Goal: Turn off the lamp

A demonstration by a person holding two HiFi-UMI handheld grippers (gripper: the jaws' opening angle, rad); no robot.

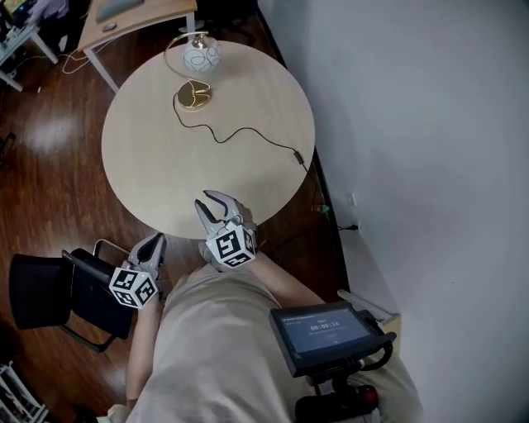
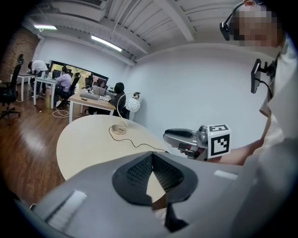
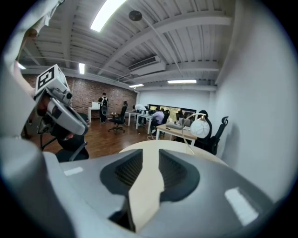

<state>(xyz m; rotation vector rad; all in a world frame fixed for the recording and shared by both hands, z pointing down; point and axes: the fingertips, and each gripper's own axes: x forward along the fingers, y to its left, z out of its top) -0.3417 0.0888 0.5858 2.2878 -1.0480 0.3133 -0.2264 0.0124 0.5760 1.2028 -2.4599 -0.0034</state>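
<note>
The lamp stands at the far side of the round table [image 1: 149, 173], with a white globe shade [image 1: 202, 56] on a curved gold stem and a round gold base [image 1: 195, 95]. Its black cord runs across the top to a small inline switch [image 1: 297, 155] near the right rim. My right gripper [image 1: 215, 199] hovers over the table's near edge, jaws apart with nothing between them [image 3: 150, 155]; the globe [image 3: 200, 127] lies far ahead of it. My left gripper [image 1: 156, 240] hangs left of the table, off its edge, its tips together [image 2: 152, 155]. The lamp [image 2: 133, 104] is far from both.
A black chair [image 1: 50, 293] sits just left of my left gripper. A wooden desk [image 1: 132, 21] stands beyond the table, and a white wall [image 1: 413, 124] runs close along its right side. People work at desks far back [image 2: 63, 83]. A small screen [image 1: 324, 330] hangs at my front.
</note>
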